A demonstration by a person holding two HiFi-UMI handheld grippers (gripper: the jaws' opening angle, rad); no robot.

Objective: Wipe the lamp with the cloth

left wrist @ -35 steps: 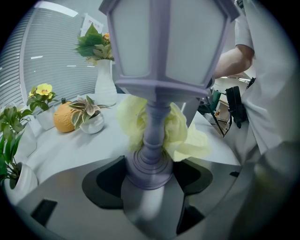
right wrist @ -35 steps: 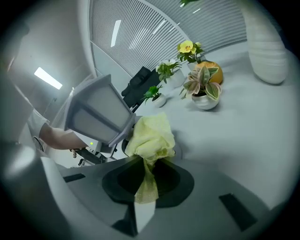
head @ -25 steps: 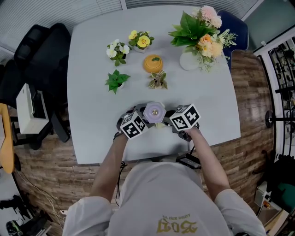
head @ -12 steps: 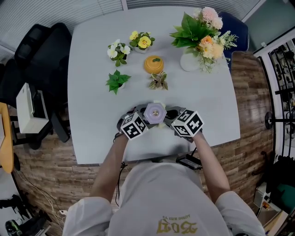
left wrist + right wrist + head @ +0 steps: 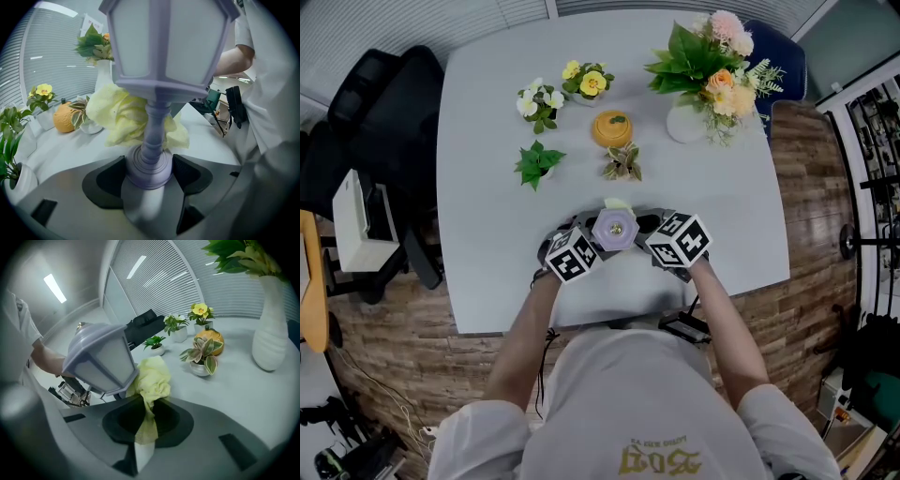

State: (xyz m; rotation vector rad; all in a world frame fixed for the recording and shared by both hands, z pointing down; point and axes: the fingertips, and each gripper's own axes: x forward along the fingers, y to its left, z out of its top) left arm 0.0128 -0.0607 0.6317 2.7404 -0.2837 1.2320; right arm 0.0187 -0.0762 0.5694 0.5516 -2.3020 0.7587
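Yellow crumpled cloth (image 5: 152,376) pinched in right gripper (image 5: 143,425), I'd wipe lightly while left gripper (image 5: 149,171) clamps the base of the lilac lantern-shaped lamp (image 5: 168,42).

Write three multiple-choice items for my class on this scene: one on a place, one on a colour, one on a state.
1. Where does the left gripper grip the lamp?
A. its round base
B. its top
C. a pane

2. What colour is the cloth?
A. blue
B. pale yellow
C. red

3. What state is the right gripper in?
A. open and empty
B. shut on the lamp
C. shut on the cloth

Answers:
1 A: the jaws sit either side of the base in the left gripper view.
2 B: it shows pale yellow in both gripper views.
3 C: the cloth is pinched between its jaws.
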